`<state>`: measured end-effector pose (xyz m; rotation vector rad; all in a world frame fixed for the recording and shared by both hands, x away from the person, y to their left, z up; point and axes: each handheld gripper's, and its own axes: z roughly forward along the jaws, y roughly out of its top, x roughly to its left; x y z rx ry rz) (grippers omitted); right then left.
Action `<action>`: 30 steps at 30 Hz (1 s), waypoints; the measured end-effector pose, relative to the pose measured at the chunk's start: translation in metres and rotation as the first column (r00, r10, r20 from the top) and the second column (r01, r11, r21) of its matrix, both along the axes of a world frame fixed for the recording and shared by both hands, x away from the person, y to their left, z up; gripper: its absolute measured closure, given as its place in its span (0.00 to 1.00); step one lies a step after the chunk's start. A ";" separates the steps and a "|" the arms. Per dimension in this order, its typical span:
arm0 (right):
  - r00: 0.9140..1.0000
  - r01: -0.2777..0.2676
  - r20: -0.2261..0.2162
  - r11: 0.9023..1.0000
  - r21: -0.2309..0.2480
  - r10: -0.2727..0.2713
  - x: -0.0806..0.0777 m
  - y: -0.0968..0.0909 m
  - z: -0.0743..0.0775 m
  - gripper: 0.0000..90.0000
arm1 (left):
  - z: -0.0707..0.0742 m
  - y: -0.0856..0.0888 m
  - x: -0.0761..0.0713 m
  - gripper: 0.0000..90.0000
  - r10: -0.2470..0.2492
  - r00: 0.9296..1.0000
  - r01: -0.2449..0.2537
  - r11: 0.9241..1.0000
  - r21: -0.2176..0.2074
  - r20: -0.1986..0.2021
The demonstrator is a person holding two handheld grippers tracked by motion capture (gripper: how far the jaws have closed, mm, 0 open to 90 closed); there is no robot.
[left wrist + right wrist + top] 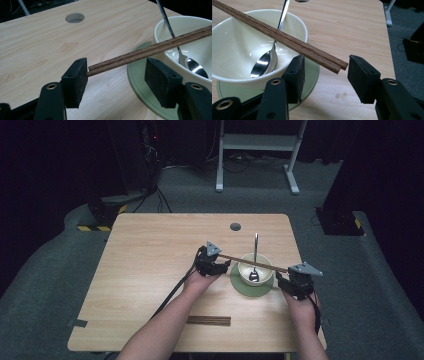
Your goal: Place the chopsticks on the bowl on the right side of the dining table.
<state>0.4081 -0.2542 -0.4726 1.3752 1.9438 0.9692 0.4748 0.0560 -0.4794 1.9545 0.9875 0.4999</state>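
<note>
Your left gripper (pixel 220 266) sits just left of the cream bowl (pixel 247 271), near the middle of the table (pixel 150 270), and your right gripper (pixel 286 281) sits just right of it, toward the table's right edge. A pair of brown chopsticks (pixel 252 262) lies across the bowl's rim, one end reaching toward each gripper.

In the left gripper view your jaws stand apart: the chopstick ends (pixel 150 50) come in between the pads and look to be against the left pad, clear of the right one, so nothing is clamped. In the right gripper view your jaws stand wide too, with the other ends of the chopsticks (pixel 287 41) in the gap, touching neither pad.

The bowl stands on a green saucer (pixel 237 285). A metal spoon (pixel 255 265) rests inside the bowl, its handle leaning over the far rim. A dark wooden strip (pixel 209 321) lies near the table's near edge, well apart from the bowl.
</note>
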 end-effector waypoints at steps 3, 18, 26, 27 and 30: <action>1.000 -0.006 0.005 1.000 0.002 0.006 -0.001 0.001 -0.002 0.53 | -0.001 -0.001 -0.001 0.39 0.004 1.000 -0.004 1.000 0.006 -0.001; 1.000 -0.009 0.011 1.000 -0.021 0.009 -0.003 -0.002 -0.003 0.54 | -0.001 0.002 -0.021 0.39 -0.020 1.000 0.019 1.000 -0.011 -0.010; 1.000 -0.003 0.011 0.999 -0.036 0.003 -0.001 -0.002 -0.003 0.53 | 0.000 0.004 -0.032 0.39 -0.038 0.999 0.038 0.999 0.003 -0.001; 1.000 -0.005 0.011 0.999 -0.039 0.006 0.000 -0.002 -0.003 0.53 | 0.000 0.004 -0.033 0.39 -0.039 0.999 0.040 0.999 0.008 -0.002; 1.000 -0.004 0.006 0.999 -0.042 0.004 0.002 0.000 -0.002 0.51 | 0.000 0.005 -0.036 0.39 -0.039 0.999 0.039 0.999 -0.001 -0.006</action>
